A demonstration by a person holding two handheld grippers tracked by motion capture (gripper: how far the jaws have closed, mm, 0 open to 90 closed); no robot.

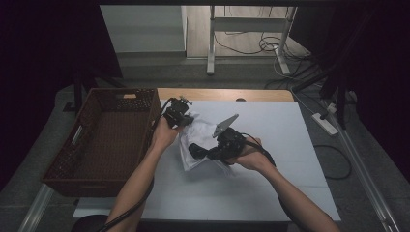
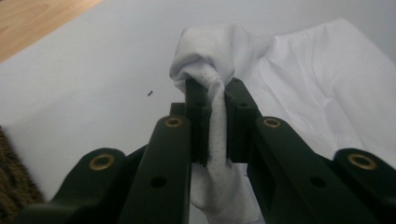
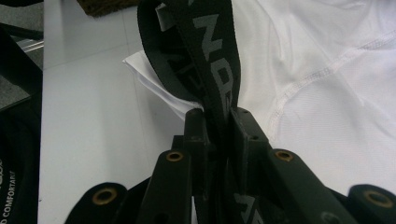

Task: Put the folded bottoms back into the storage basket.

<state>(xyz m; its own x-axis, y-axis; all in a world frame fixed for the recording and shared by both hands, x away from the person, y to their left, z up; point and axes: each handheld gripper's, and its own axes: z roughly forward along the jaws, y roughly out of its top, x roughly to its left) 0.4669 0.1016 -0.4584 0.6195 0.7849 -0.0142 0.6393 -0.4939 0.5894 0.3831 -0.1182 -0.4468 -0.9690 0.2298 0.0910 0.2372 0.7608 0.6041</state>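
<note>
garment: white garment (image 1: 198, 145) with black waistband (image 3: 205, 56), bunched over the table (image 1: 290, 159), beside the basket (image 1: 104, 140)
axis: runs between the two grippers, upper-left to lower-right
left gripper (image 2: 215, 93): clamped on white fabric
right gripper (image 3: 218, 116): clamped on the waistband

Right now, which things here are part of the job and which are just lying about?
In the job:
- white fabric garment with black lettered waistband
- left gripper, shut on the white fabric
- right gripper, shut on the waistband
- white tabletop

Lying about:
- brown woven basket, beside the table
- white power strip on the floor
- small dark speck
</note>
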